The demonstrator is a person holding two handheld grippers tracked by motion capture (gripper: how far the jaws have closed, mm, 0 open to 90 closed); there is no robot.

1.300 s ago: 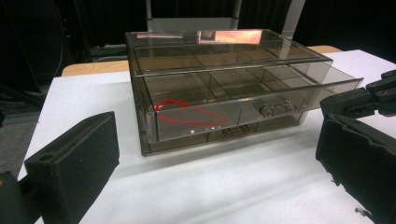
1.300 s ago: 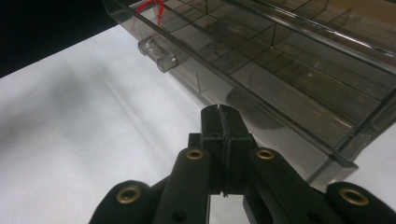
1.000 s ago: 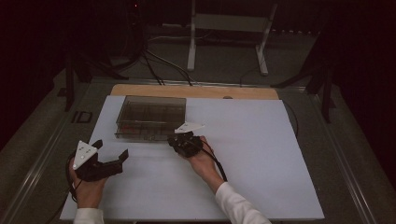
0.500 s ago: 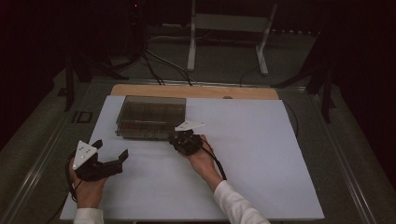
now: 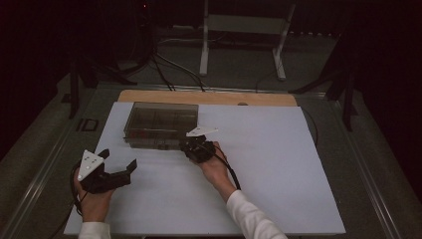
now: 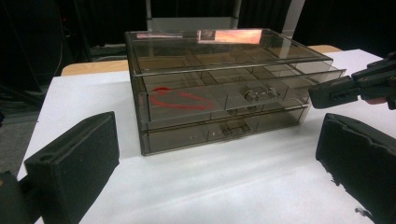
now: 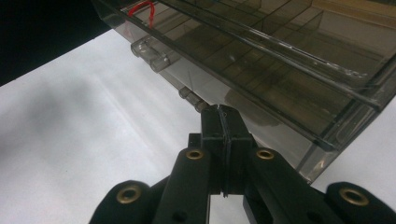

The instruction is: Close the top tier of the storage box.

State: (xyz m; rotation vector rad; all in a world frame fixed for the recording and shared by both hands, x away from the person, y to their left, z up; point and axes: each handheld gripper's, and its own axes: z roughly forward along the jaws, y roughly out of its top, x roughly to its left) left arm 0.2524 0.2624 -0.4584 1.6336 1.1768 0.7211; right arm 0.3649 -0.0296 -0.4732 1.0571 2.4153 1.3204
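High view: the right hand [image 5: 215, 167] reaches forward across the bench [image 5: 278, 164], its right tool [image 5: 191, 146] pressed shut with nothing between the jaws, tips at the front face of the drawer box [image 5: 160, 122]. The left hand [image 5: 94, 201] rests nearer the person, left of the box, its left tool [image 5: 119, 167] spread wide and holding nothing. The box is smoky clear plastic with two drawers, small clear handles and something red inside, standing on the white sheet near the bench's far left.
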